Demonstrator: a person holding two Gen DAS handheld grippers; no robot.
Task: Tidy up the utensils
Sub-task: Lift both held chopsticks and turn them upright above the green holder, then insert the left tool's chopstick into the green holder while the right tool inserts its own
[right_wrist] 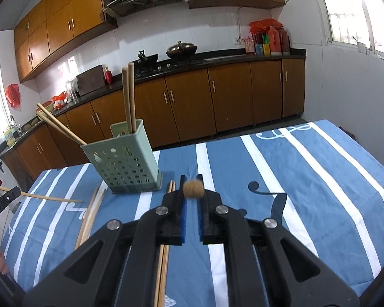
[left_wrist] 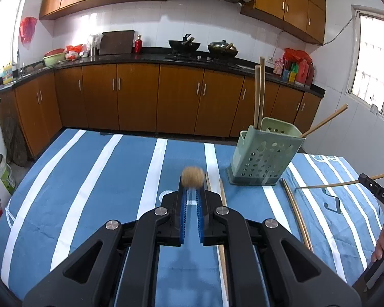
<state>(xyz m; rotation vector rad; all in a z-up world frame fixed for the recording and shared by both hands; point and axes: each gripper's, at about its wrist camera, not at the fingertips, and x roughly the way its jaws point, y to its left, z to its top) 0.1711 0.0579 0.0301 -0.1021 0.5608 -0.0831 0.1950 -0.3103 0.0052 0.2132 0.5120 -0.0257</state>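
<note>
Blue-and-white striped cloth point(left_wrist: 89, 179) over a table in a kitchen of brown cabinets point(left_wrist: 135, 97), bearing one green holder point(left_wrist: 263, 161) with four chopsticks point(left_wrist: 259, 89) inside, four more lying point(left_wrist: 294, 209) in two pairs either side of it, one stick pinched end-on in the clenched left gripper point(left_wrist: 192, 194), another in the clenched right gripper point(right_wrist: 192, 197).

Both wrist views share holder point(left_wrist: 263, 153), seemingly near.
</note>
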